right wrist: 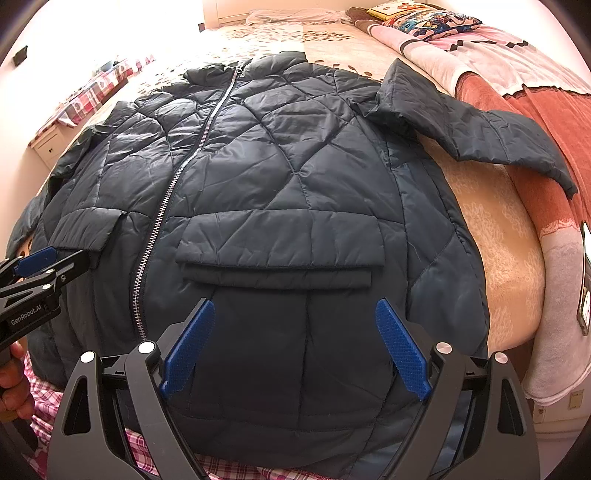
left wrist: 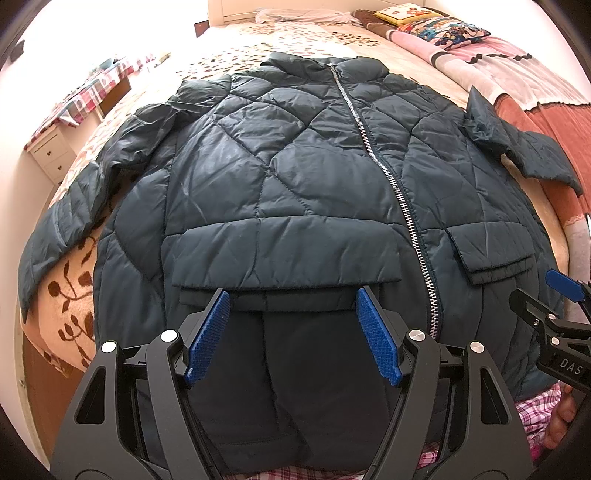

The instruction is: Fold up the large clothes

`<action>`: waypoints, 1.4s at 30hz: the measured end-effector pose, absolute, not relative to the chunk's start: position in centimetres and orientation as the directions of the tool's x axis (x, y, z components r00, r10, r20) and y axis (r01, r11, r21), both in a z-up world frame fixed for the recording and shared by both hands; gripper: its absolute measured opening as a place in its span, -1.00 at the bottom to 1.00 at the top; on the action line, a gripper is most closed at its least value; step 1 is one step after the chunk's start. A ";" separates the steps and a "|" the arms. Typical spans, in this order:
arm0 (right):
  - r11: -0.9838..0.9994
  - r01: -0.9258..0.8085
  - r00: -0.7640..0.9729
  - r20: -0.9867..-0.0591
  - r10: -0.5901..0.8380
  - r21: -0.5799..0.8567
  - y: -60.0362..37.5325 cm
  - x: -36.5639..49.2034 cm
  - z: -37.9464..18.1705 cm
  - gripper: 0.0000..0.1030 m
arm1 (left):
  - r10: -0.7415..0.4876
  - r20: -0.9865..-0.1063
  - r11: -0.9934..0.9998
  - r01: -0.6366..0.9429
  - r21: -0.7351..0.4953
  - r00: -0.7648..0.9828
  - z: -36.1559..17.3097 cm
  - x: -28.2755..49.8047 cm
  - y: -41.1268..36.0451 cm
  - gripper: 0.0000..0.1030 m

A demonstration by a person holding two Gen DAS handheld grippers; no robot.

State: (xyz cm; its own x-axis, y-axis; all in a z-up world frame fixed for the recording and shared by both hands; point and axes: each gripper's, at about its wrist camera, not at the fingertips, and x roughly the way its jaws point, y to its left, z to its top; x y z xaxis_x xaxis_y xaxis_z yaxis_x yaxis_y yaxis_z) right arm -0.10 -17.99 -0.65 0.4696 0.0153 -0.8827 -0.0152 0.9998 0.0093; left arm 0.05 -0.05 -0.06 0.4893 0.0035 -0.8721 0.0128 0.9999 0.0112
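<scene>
A dark teal quilted jacket point(left wrist: 280, 177) lies front up on the bed, zipped, collar far, hem near; it also shows in the right wrist view point(right wrist: 280, 177). Both sleeves spread outward. My left gripper point(left wrist: 291, 299) is open above the hem, below the left flap pocket point(left wrist: 284, 254). My right gripper point(right wrist: 295, 308) is open above the hem, below the right flap pocket point(right wrist: 280, 243). Each gripper shows at the edge of the other view: the right gripper point(left wrist: 554, 295), the left gripper point(right wrist: 40, 262). Neither holds anything.
The bed point(left wrist: 74, 273) has a beige leaf-patterned cover. A pink and red blanket point(right wrist: 535, 110) and cartoon pillows point(right wrist: 432, 18) lie along the right side. A white nightstand point(left wrist: 51, 155) stands at far left. A phone-like object point(right wrist: 585, 280) sits at the right edge.
</scene>
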 end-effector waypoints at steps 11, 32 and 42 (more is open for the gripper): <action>1.000 -0.015 0.469 -0.883 0.016 0.010 -18.0 -0.1 -0.6 0.68 | 0.004 -0.873 1.000 0.013 0.011 0.489 -0.1 0.1 -0.1 0.38; 1.000 -0.014 0.469 -0.883 0.019 0.014 -18.1 -0.2 -0.8 0.68 | 0.004 -0.873 1.000 0.013 0.012 0.488 -0.1 0.1 -0.1 0.38; 1.000 -0.014 0.468 -0.884 0.023 0.018 -18.2 -0.1 -0.8 0.68 | 0.004 -0.873 1.000 0.013 0.013 0.487 -0.1 0.1 -0.1 0.38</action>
State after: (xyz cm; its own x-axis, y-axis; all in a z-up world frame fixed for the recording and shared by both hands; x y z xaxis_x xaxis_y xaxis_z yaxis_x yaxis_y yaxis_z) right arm -0.10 -18.21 -0.82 0.4675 0.0227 -0.8837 -0.0138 0.9997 0.0183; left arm 0.08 -0.07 -0.07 0.4870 0.0044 -0.8734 0.0135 0.9998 0.0126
